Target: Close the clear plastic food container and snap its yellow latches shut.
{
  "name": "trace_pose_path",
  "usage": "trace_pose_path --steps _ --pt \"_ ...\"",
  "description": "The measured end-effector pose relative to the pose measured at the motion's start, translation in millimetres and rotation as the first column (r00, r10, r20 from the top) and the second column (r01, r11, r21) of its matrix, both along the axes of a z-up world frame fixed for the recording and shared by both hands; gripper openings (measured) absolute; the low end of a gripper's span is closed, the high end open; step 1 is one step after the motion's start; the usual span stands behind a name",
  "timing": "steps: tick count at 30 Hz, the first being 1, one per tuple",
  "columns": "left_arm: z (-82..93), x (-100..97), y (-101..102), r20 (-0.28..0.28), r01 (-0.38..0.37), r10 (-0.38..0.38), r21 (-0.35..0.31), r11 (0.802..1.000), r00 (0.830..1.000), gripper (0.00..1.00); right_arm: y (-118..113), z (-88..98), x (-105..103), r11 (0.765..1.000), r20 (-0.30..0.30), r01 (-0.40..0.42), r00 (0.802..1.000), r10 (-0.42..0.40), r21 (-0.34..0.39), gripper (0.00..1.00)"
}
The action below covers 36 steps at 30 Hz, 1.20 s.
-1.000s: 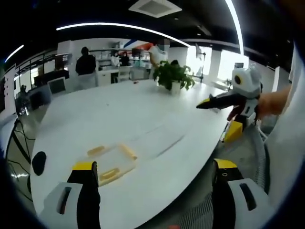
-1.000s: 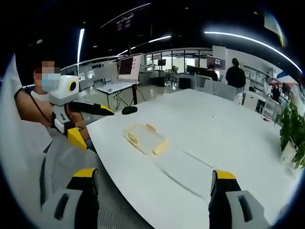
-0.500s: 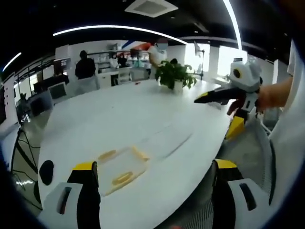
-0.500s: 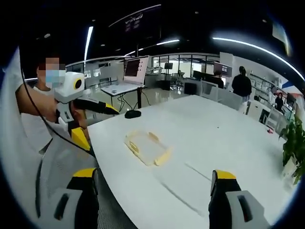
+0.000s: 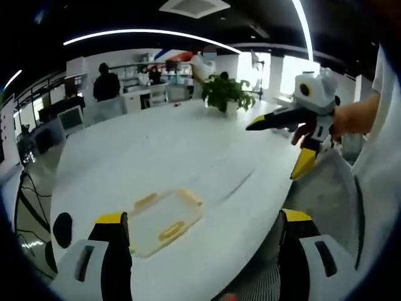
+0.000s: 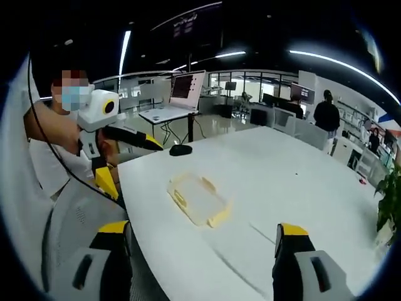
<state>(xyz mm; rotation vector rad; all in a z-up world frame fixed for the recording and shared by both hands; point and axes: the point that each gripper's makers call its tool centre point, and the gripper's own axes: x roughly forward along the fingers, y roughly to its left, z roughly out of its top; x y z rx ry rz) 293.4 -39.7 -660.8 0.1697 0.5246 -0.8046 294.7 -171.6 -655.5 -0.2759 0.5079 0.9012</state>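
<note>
Counter (image 5: 156,150): a large white oval surface in an open office; its near edge curves in front of both grippers.
Container (image 5: 164,217): clear, flat and rectangular, lying on the counter near the near edge. In the left gripper view it sits just ahead of the left jaw; in the right gripper view (image 6: 197,199) it lies ahead, between the two jaws and closer to the left one.
Latches (image 5: 171,231): yellow tabs at the container's sides; three can be made out in the left gripper view. Whether any is snapped down cannot be told at this size.
Left gripper (image 5: 202,251): jaws spread wide apart with yellow-tipped ends, nothing between them, held above the counter edge and apart from the container. In the right gripper view (image 6: 150,142) it appears at the left, held in a hand, its dark yellow-tipped jaws pointing toward the counter.
Right gripper (image 6: 202,257): jaws wide apart, holding nothing, clear of the container. In the left gripper view (image 5: 257,122) it comes in from the right, held in a hand, pointing over the counter.
Mouse (image 6: 180,150): dark, on the counter beyond the container, near the far-left edge.
Plant (image 5: 227,94): a leafy green plant in a white pot, far across the counter.
Laptop (image 6: 178,97): open on a separate desk behind the counter.
Background: people stand well back among desks and monitors.
</note>
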Motion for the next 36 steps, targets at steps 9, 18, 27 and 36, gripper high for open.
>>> trace_pose_path --steps 9,18,27,36 --pt "-1.2 10.2 8 -0.011 0.032 -0.032 0.007 0.999 0.999 0.98 11 1.2 14 1.000 0.009 -0.003 1.000 0.003 0.010 0.94" --pt "-6.9 18.1 19 -0.008 0.043 -0.042 0.038 0.998 0.999 0.99 22 -3.3 23 1.000 -0.002 -0.023 1.000 0.023 0.001 0.93" --pt "-11.4 31.2 31 -0.008 0.045 -0.045 0.042 0.998 0.999 0.98 30 -10.5 31 0.999 -0.009 -0.044 0.999 0.044 -0.015 0.94" --pt "-17.0 44.2 41 -0.015 0.048 -0.047 0.058 0.997 0.999 0.99 35 -11.5 44 0.997 -0.001 -0.064 0.998 0.064 -0.037 0.92"
